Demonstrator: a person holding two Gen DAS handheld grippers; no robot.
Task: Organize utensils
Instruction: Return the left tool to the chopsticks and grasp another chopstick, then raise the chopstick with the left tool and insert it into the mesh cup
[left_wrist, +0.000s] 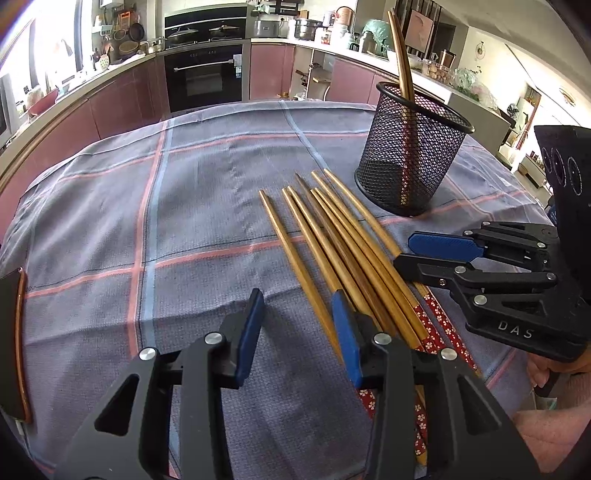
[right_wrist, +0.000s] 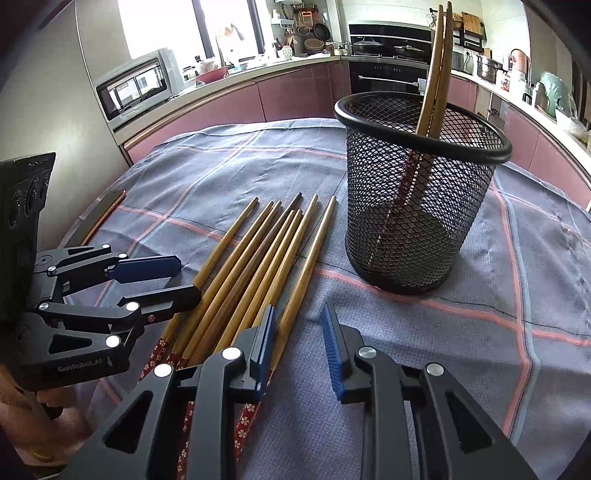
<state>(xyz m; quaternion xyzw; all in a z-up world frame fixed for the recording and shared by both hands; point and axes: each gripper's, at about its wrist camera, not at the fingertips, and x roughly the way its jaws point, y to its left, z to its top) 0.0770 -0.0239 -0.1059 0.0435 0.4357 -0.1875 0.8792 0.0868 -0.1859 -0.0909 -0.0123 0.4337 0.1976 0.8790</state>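
Note:
Several wooden chopsticks (left_wrist: 332, 236) with red flowered ends lie side by side on the checked cloth; they also show in the right wrist view (right_wrist: 255, 266). A black mesh cup (left_wrist: 410, 151) stands behind them and holds two chopsticks (left_wrist: 400, 55) upright; it also shows in the right wrist view (right_wrist: 417, 192). My left gripper (left_wrist: 297, 314) is open and empty, low over the left edge of the bundle. My right gripper (right_wrist: 299, 325) is open and empty at the bundle's right edge, in front of the cup. Each gripper shows in the other's view, right (left_wrist: 410, 254) and left (right_wrist: 184, 280).
A grey-blue checked cloth (left_wrist: 207, 192) covers the table. A dark flat object with a copper edge (left_wrist: 18, 343) lies at the cloth's left edge. Kitchen counters, an oven (left_wrist: 203, 77) and a microwave (right_wrist: 136, 85) stand behind the table.

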